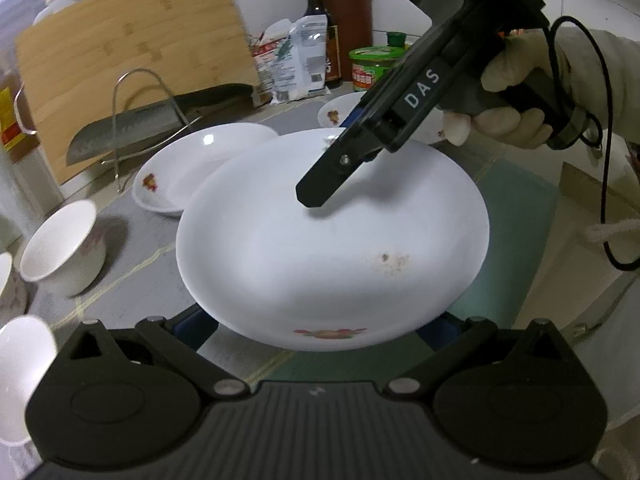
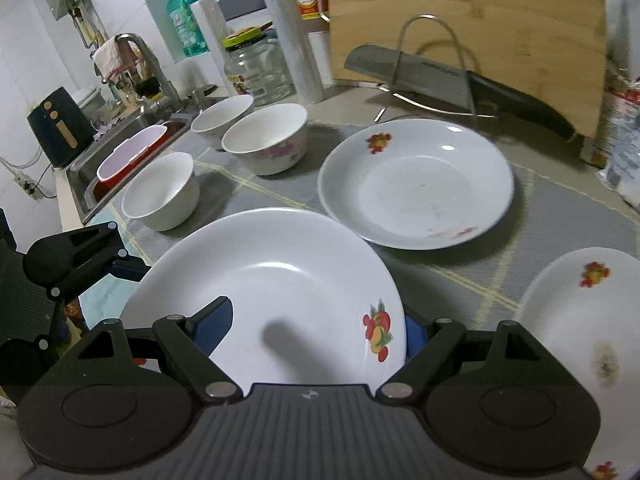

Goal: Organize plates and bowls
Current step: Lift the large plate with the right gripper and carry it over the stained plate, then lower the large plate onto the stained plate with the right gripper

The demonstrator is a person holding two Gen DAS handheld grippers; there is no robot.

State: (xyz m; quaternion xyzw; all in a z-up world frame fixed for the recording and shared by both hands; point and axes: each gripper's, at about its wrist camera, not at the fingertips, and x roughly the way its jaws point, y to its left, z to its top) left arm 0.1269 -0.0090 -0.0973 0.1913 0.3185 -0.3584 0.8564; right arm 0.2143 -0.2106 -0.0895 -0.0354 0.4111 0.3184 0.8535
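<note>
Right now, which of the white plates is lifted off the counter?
The plate clamped between both tongs, nearest the cameras. The plate by the knife rack and the stained one at right lie flat.

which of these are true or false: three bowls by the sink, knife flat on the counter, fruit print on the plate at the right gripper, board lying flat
1. Three bowls stand on the counter by the sink. True.
2. The knife lies flat on the counter. False: it rests on edge in the wire rack.
3. The plate between the right gripper's fingers has a fruit print. True.
4. The board lies flat. False: it stands upright behind the rack.
</note>
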